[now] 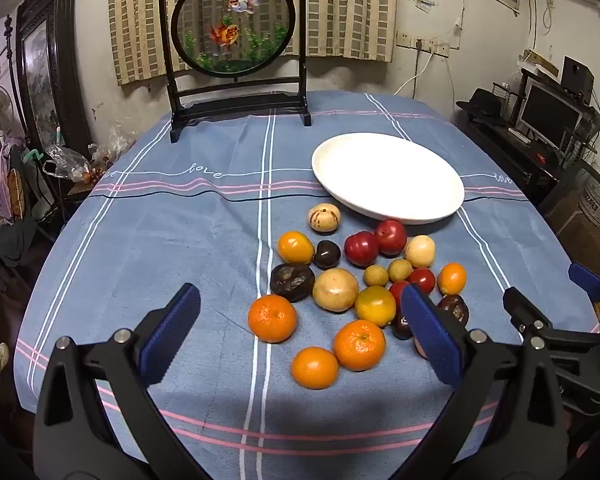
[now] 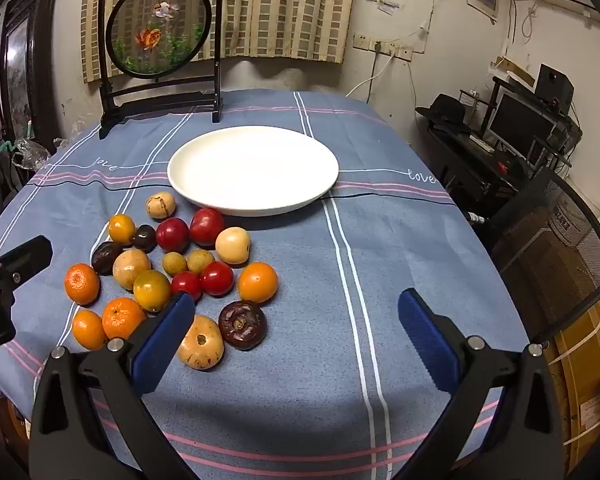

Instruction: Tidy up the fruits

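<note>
A heap of several fruits lies on the blue cloth in front of an empty white plate, which also shows in the right wrist view. The heap holds tangerines, red plums, small tomatoes, tan fruits and dark fruits. My left gripper is open and empty, just short of the near tangerines. My right gripper is open and empty, to the right of the heap, its left finger beside a tan fruit.
A framed round goldfish screen stands at the table's far edge behind the plate. The table drops off at left and right. A desk with a monitor and a mesh chair stand at the right.
</note>
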Tool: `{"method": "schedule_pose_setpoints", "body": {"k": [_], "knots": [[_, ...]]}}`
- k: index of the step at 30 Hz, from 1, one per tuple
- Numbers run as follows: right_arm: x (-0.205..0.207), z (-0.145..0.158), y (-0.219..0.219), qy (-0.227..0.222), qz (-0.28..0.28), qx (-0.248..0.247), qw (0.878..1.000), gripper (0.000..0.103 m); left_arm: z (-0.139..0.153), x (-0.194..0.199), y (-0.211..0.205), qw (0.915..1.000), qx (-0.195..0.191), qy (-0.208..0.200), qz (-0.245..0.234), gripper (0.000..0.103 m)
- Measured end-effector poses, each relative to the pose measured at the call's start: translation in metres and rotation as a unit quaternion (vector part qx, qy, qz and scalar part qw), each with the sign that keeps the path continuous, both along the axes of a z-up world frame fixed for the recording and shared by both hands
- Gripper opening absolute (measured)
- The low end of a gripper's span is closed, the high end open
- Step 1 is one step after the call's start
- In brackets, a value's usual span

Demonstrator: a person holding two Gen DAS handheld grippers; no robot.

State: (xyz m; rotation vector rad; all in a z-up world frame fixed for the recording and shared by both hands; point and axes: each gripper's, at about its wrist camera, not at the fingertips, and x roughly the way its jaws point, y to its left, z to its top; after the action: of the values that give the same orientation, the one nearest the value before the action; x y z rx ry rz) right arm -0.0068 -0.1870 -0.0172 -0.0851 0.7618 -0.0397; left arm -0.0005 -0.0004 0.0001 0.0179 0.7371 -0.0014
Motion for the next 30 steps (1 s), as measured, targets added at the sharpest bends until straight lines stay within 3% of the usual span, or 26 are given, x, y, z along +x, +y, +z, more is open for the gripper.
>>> {"method": "schedule_pose_setpoints", "body": {"k": [30], "knots": [[0.0017,0.0043,0.0076,0.004,0.014,0.005,1.000,0.102,-0.0026,-0.0010,-0.0022,0.9999,-0.003,0.013,-0.004,0.101]]}}
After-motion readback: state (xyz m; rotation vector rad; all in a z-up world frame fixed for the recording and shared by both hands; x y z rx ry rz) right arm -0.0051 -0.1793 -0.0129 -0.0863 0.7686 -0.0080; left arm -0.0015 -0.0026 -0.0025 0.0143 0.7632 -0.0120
